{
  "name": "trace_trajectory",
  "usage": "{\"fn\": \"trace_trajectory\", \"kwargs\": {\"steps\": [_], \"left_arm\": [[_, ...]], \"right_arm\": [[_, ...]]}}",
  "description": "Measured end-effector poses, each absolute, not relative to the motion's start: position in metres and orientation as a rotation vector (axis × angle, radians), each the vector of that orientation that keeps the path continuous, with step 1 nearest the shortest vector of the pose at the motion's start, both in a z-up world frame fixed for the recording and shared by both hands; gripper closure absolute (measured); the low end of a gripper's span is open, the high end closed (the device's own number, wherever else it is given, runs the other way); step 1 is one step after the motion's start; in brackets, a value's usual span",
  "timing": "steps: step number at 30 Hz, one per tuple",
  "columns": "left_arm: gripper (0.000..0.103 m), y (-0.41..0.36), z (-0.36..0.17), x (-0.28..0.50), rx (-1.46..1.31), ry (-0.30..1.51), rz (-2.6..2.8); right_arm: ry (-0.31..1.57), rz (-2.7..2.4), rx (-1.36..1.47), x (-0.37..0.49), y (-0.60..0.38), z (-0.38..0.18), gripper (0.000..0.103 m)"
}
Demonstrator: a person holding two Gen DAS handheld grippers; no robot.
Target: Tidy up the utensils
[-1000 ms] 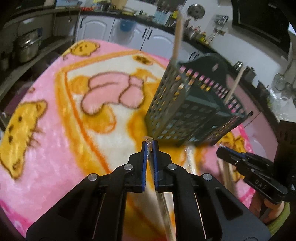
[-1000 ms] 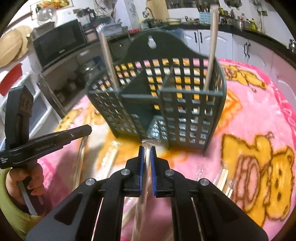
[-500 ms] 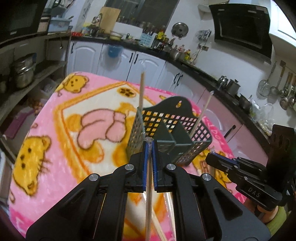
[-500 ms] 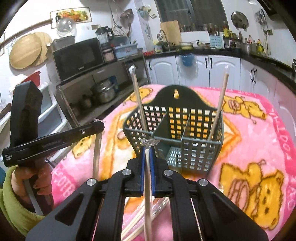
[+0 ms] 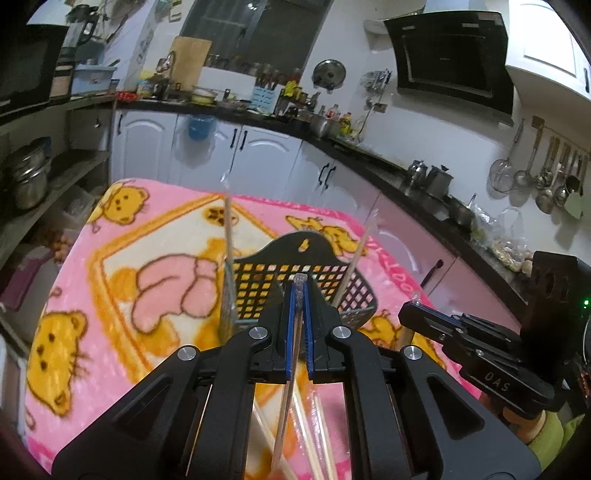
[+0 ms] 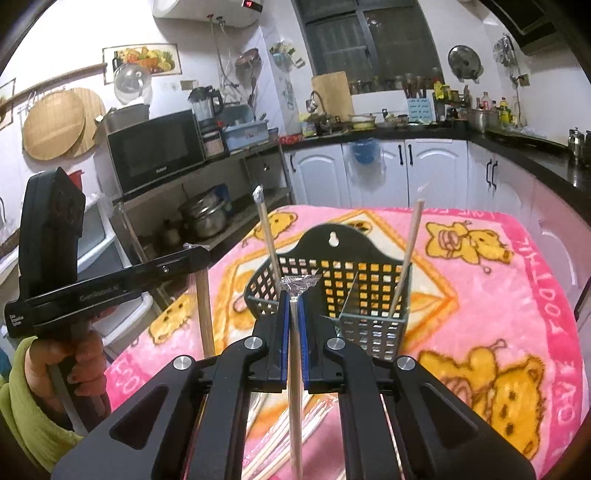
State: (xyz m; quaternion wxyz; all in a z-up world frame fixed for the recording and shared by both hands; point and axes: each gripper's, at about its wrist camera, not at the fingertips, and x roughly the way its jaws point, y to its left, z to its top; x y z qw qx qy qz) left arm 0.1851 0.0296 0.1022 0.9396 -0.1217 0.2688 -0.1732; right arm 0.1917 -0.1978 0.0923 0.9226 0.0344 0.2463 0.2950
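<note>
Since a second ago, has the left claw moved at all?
Yes. The left claw has risen: the dark basket, which loomed above its tips before, now sits smaller and level with them, with far more kitchen counter showing beyond.

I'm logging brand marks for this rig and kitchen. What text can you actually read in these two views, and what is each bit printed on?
"DAS": white letters on the right gripper, seen from the left wrist view.
Left gripper: white print along its side, too blurred to read.
Microwave: small logo, unreadable.
Pink blanket: red border lettering, warped and not legible.
Water heater: red display, unreadable.
</note>
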Motion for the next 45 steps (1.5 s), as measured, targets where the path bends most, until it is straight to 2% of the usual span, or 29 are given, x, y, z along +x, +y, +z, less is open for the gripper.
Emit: {"fn": "trace_trajectory", "kwargs": {"steps": [26,45], "left_arm": [[0.101,-0.018,0.172,0.209,-0.192,0.395,-0.434],[0.101,-0.012,0.199,0.237,-0.206,0.320,-0.393]], "right_arm": [[0.374,0.529,0.126,0.199,-0.236,0.135,0.098],[0.244,0.501,0.128,0.229,-0.241,0.189,0.098]]}}
